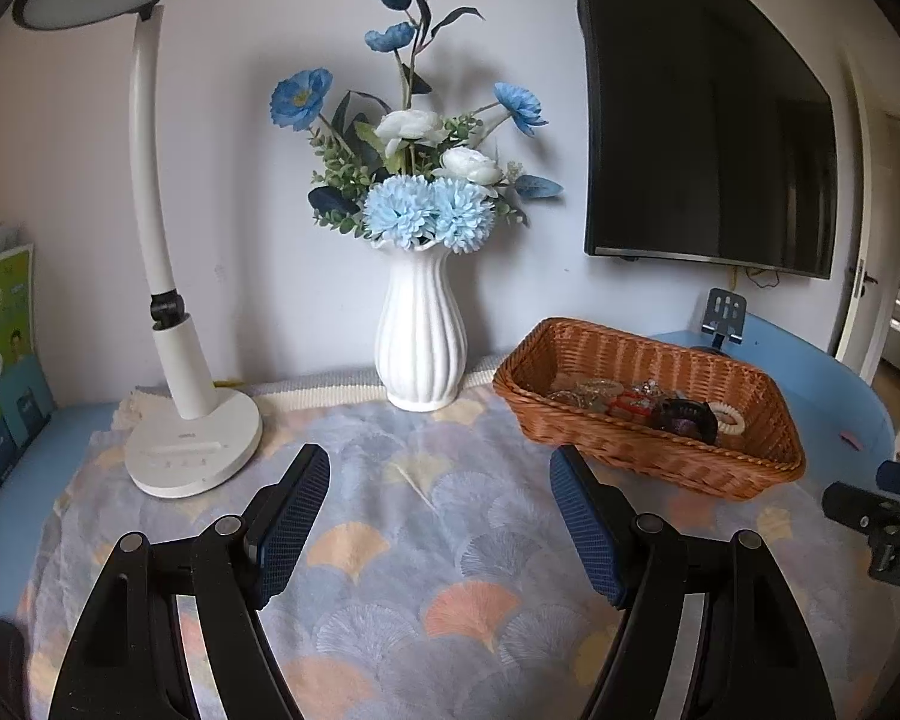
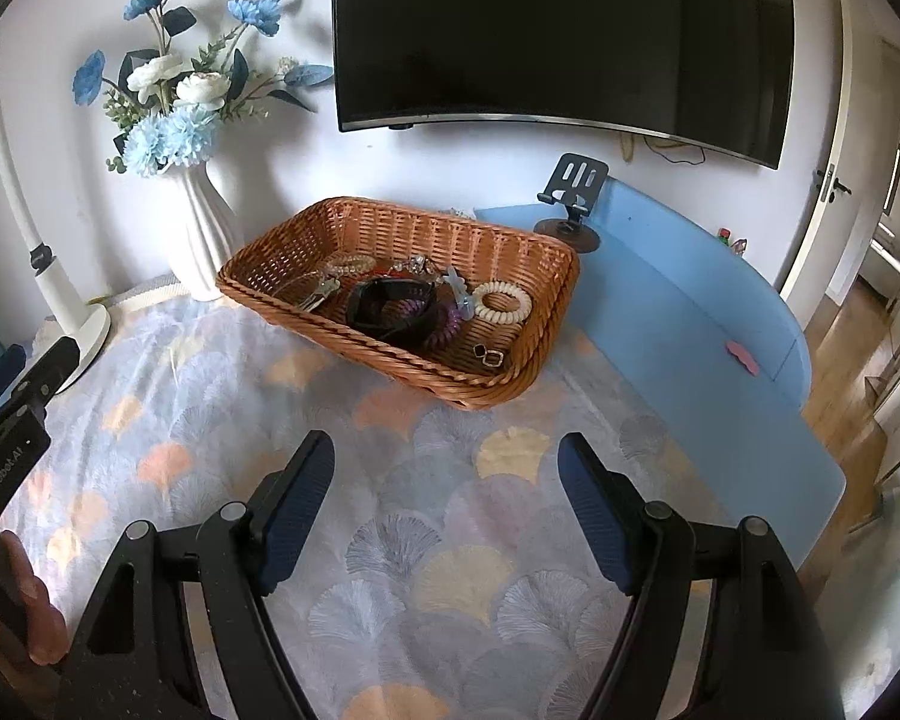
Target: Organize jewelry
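The basket (image 2: 390, 228) is woven wicker, orange-brown with a slight sheen and a ribbed, rough weave. The cloth (image 2: 390, 510) under it is soft matt fabric printed with fan shapes, lying on a smooth, matt blue counter (image 2: 690, 312). The vase (image 1: 421, 336) looks like glossy white ceramic with fluted sides. The lamp (image 1: 192, 444) is smooth white plastic. The coiled hair tie (image 2: 501, 302) looks like shiny cream plastic. The screen (image 2: 558, 30) is glossy black.

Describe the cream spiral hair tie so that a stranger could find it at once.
Find the brown wicker basket on the patterned cloth, right of the white vase. Inside, toward its right end, lies the cream spiral hair tie. It is a pale coiled ring, unlike the purple coil and black band beside it.
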